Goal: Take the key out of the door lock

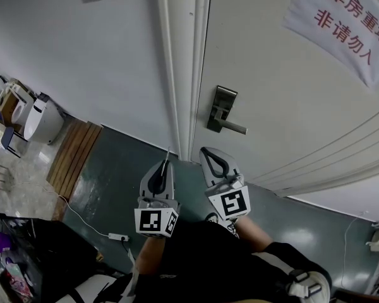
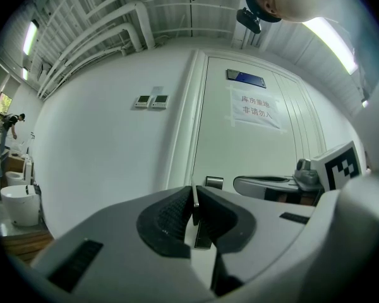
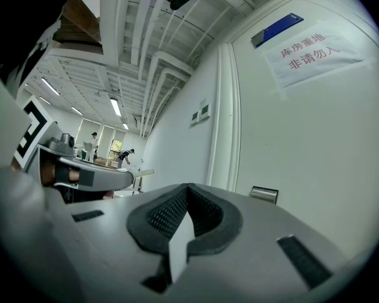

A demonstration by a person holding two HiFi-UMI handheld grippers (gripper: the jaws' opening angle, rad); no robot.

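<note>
Low in the middle of the head view we hold the left gripper (image 1: 166, 164), its fingers pinched on a thin metal blade, probably the key (image 2: 195, 197). It sits clear of the door lock (image 1: 222, 110), which is up to its right. Beside it, the right gripper (image 1: 206, 151) has its fingers pressed together, empty.

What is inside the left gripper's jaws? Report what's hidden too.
A thin metal key, pinched edge-on by the left gripper, tip poking toward the door. Its clamped part is covered.
</note>
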